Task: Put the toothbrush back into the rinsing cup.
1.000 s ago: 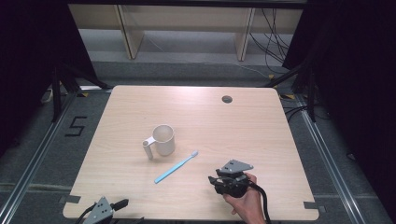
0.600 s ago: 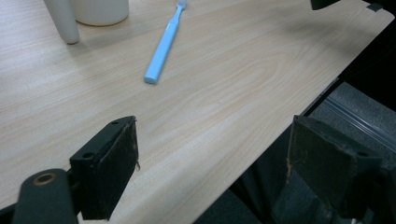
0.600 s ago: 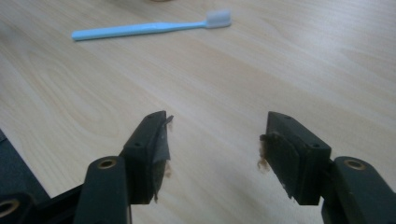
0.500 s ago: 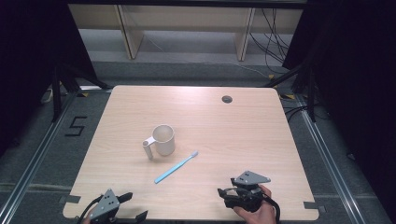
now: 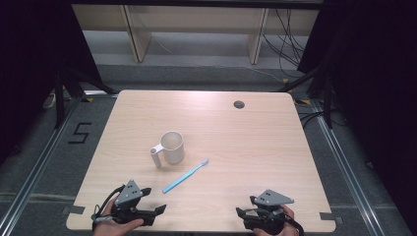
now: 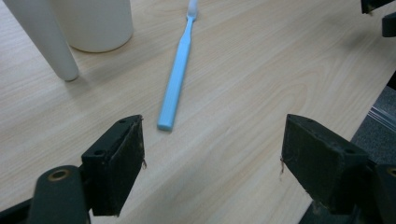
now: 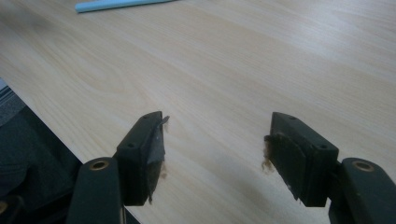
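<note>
White mug point(image 5: 173, 146), seemingly empty, toothbrush point(image 5: 185, 175) beside

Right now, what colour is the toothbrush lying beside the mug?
Light blue. The toothbrush shows best in the left gripper view.

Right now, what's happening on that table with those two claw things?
Left gripper open, empty, facing toothbrush. Right gripper open, empty, near table edge. Cup beside toothbrush, apart. Nothing in the way.

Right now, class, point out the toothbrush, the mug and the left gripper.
toothbrush point(image 5: 185, 175): high view, middle of its blue handle.
mug point(image 5: 173, 147): high view, its outer wall.
left gripper point(image 6: 212, 154): left gripper view, midway between its open fingers.
</note>
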